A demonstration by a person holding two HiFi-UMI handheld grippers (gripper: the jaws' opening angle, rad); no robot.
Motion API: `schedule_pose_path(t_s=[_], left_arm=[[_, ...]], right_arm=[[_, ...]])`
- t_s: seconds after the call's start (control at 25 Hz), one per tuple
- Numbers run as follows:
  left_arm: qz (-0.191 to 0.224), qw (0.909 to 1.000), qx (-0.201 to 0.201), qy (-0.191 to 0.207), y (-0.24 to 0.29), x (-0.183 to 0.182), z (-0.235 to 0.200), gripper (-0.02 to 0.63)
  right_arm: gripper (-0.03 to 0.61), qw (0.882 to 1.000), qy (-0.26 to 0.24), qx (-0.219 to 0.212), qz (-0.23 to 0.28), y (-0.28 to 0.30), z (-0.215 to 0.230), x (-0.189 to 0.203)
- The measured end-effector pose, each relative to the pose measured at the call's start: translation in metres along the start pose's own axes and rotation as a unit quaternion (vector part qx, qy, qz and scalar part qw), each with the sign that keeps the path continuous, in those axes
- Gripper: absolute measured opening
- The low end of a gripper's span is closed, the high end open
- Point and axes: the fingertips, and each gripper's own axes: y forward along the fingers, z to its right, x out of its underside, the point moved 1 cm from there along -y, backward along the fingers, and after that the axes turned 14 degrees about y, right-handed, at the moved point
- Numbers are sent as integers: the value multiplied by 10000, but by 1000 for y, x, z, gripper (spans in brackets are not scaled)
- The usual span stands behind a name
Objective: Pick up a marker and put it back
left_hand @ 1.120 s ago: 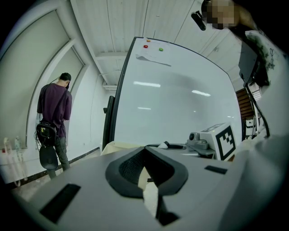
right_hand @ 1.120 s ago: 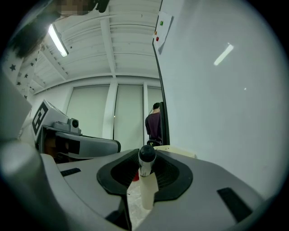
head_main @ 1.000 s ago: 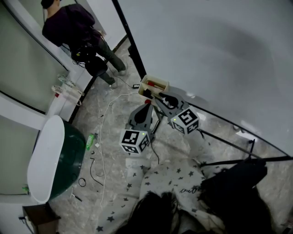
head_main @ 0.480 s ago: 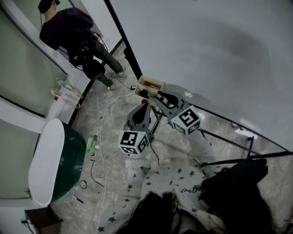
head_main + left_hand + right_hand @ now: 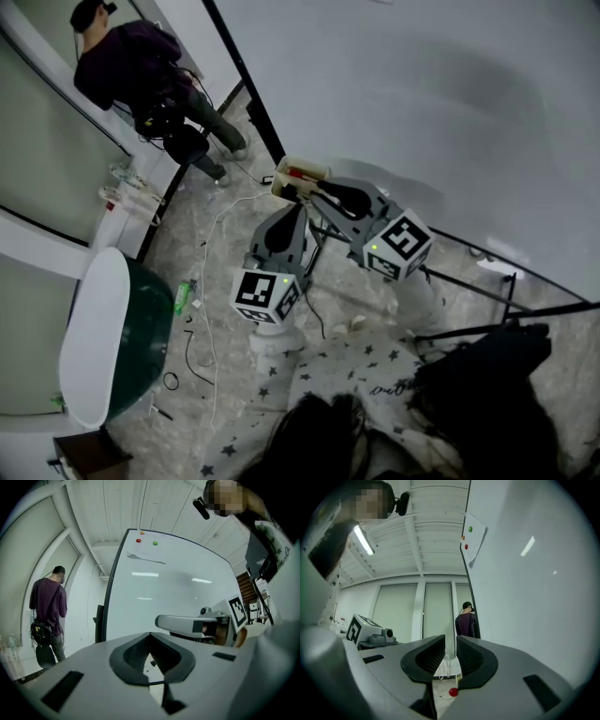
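Note:
A cream marker tray (image 5: 302, 173) holding red markers (image 5: 292, 172) sits at the whiteboard's lower corner. My right gripper (image 5: 302, 190) points at it from just behind. In the right gripper view its jaws (image 5: 451, 638) stand apart with nothing between the pads. Low in the gap shows a red marker end (image 5: 453, 692) beside a cream tray edge (image 5: 460, 678). My left gripper (image 5: 298, 212) hangs below the tray over the floor. In its own view the left gripper (image 5: 150, 633) has its pads meeting at the tips, empty. The right gripper's arm (image 5: 187, 622) crosses that view.
The whiteboard (image 5: 422, 94) fills the upper right, its black stand legs (image 5: 487, 291) run across the floor. A person (image 5: 141, 70) stands far left by the window. A white-and-green tub (image 5: 122, 328) and loose cables (image 5: 211, 281) lie on the floor.
The right gripper has drawn back from the tray, to the right in the head view. The left gripper has barely moved. The head view has shifted a little.

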Motion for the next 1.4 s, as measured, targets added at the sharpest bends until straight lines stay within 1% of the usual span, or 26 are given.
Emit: schedule_pose_path(t_s=[0.08,0.16,0.2,0.44,0.68,0.84,1.4], left_arm=[[12,9999,70,78,-2,-9,2,0],[24,9998,118,168,-4,-16,4,0],[35,9997,137,192,-5,-18,5,0],[157,9994,190,222,-2,-25,6,0],[199,9994,200,213,0,-33,7,0],[250,9992,217,239,-1,-31,7,0],[221,9993,169,233,-1,-32,6,0]], right_arm=[[83,10000,-39,2,0,-3,-5,-8],[82,10000,30,4,73,-7,-9,-16],[6,9999,102,-9,140,-8,-11,-20],[6,9997,115,-61,205,-12,-11,-25],[6,9999,62,-76,112,-12,-10,-20],[6,9999,17,-107,30,-9,-11,-17],[5,9999,44,-108,0,-8,-6,-11]])
